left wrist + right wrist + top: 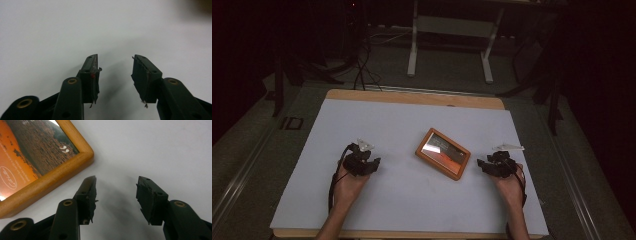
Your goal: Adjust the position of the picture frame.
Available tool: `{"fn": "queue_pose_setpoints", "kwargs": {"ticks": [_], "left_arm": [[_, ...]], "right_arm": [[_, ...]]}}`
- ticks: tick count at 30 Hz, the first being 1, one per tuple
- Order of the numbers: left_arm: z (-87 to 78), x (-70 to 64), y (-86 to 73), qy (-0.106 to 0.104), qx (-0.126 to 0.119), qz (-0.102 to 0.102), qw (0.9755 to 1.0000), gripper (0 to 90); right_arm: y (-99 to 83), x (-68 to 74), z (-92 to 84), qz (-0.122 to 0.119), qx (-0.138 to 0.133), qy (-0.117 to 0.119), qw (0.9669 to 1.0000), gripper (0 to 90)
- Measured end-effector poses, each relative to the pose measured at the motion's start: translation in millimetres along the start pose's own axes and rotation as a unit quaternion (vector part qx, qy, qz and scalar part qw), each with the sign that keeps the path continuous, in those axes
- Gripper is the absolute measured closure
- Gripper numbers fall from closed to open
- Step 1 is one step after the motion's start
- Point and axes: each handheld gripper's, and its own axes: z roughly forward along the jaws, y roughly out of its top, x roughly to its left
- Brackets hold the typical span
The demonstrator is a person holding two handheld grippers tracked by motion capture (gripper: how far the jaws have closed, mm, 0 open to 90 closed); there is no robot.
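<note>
Two hand-held grippers flank the wooden picture frame (443,153) lying flat mid-surface (402,200): left hand-held gripper (362,161) well left of it, right hand-held gripper (495,164) just right of its corner, both jaws apart and empty, likely poised for a two-sided pickup.

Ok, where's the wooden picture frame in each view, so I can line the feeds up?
High view: the wooden picture frame lies flat at table centre, between the two grippers, nearer the right gripper.
Left gripper view: a dark blur at the top right corner may be it; I cannot tell.
Right gripper view: its corner sits upper left, beside the left-hand jaw.
Shared landmark: the white table cover.
</note>
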Motion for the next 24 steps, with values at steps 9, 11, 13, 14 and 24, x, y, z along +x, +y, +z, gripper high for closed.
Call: {"fn": "queue_pose_setpoints", "kwargs": {"ticks": [9, 11, 13, 14, 24], "left_arm": [[-3.7, -6.8, 0.0, -0.047, -0.01, -0.005, 0.9989, 58.7], [-4.7, -8.6, 0.3, -0.053, -0.012, -0.006, 0.9985, 57.8], [-4.8, -11.8, 0.0, -0.051, -0.015, 0.002, 0.9986, 57.0], [-5.0, -14.1, -0.3, -0.049, -0.018, 0.007, 0.9986, 56.9], [-3.7, -39.1, 2.1, -0.062, -0.029, 0.027, 0.9973, 51.9]], "right_arm": [[1.4, 5.8, -1.9, -0.014, -0.009, 0.013, 0.9998, 52.6], [1.9, 7.2, -2.3, -0.017, -0.01, 0.016, 0.9997, 53.0], [3.3, 9.2, -2.6, -0.025, -0.011, 0.018, 0.9995, 53.7], [4.8, 10.1, -2.7, -0.03, -0.012, 0.02, 0.9993, 54.2], [28.7, 20.8, 5.1, -0.069, -0.023, 0.047, 0.9962, 55.3]]}}
